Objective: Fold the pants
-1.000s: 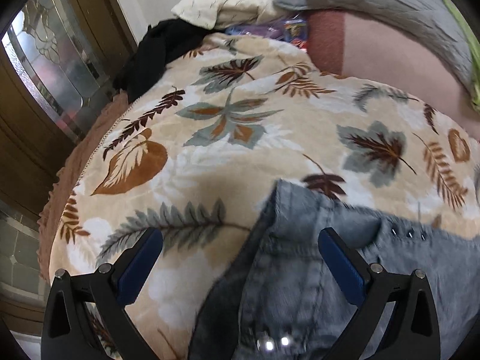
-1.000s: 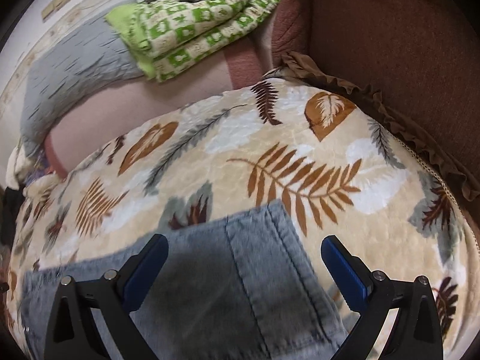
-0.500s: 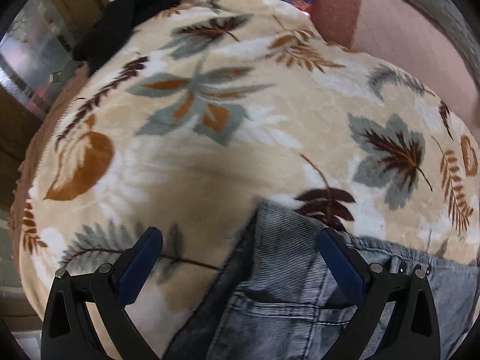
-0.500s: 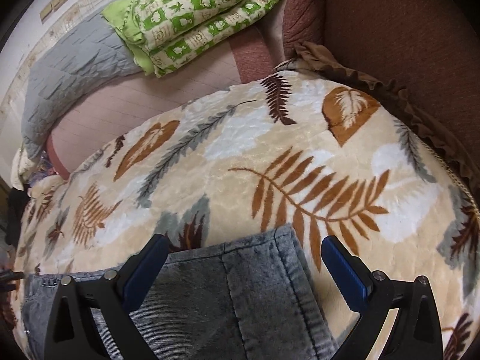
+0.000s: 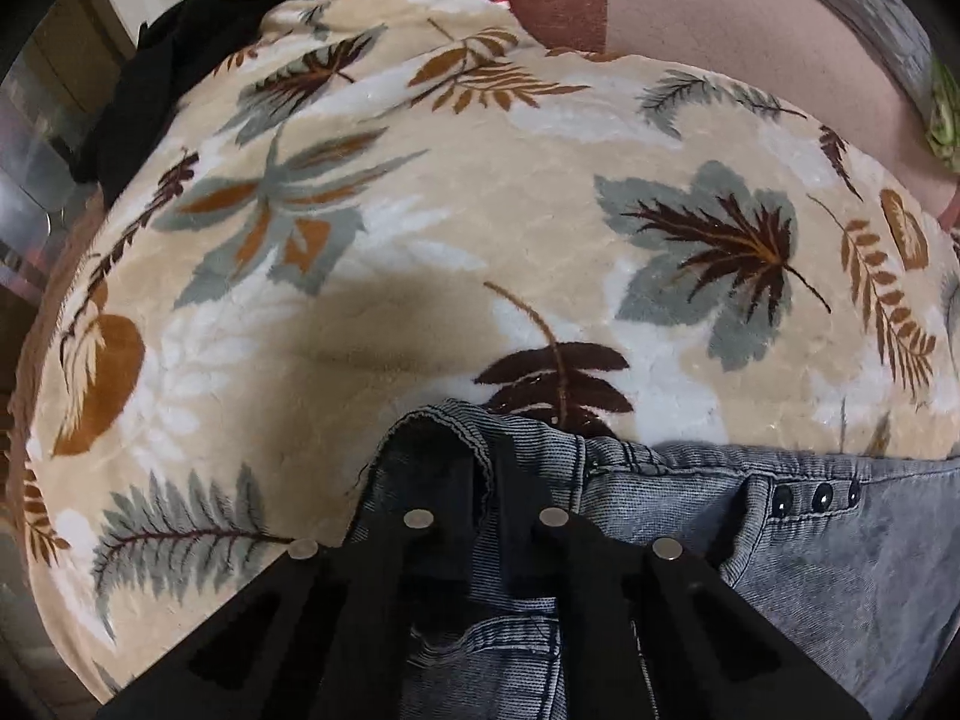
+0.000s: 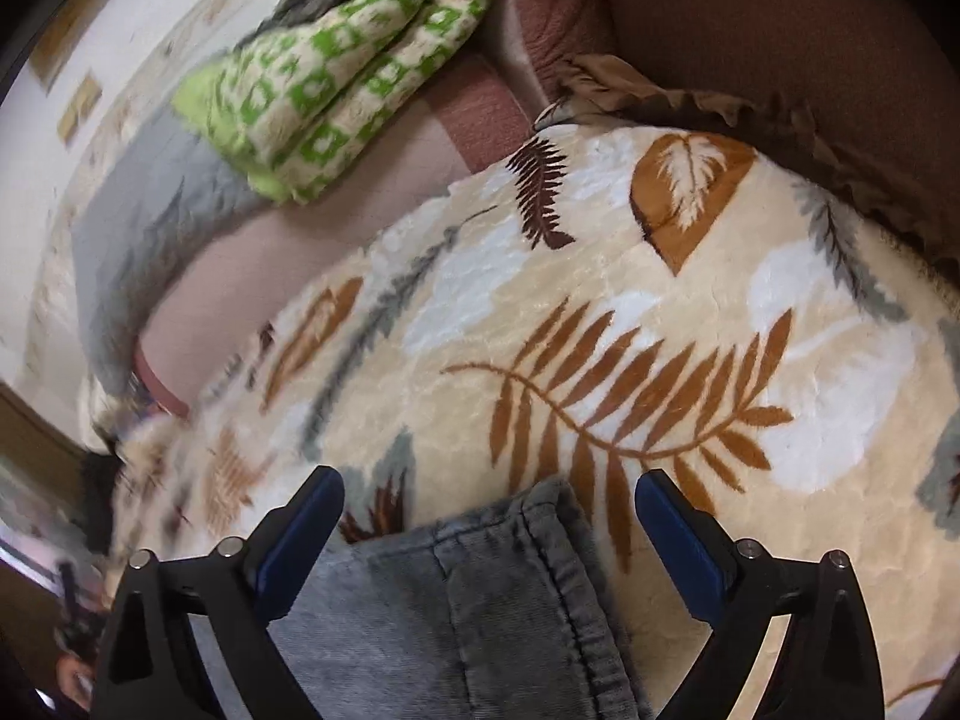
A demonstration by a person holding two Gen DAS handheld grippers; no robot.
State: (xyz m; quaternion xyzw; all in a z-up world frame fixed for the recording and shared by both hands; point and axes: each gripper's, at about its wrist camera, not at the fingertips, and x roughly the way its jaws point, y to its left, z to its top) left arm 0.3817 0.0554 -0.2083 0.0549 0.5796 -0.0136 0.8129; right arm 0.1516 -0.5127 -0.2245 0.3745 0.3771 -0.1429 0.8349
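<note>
Denim pants pinched at one corner by the left gripper, right gripper spread wide over the other end.

Pants (image 5: 810, 546) of grey-blue denim lie along the bottom of both views on a beige leaf-print blanket (image 5: 480, 228). At lower centre of the left wrist view, the left gripper (image 5: 486, 480) has its black fingers (image 5: 438, 498) closed together on a raised, bunched corner of the pants, with three dark snaps just to the right. At the bottom of the right wrist view, the right gripper (image 6: 489, 516) holds its blue-padded fingers (image 6: 300, 534) wide apart, a seamed edge of the pants (image 6: 510, 612) between them and touching neither. A green checked blanket (image 6: 336, 72) lies at upper left, a brown cushion (image 6: 780, 30) at upper right.
</note>
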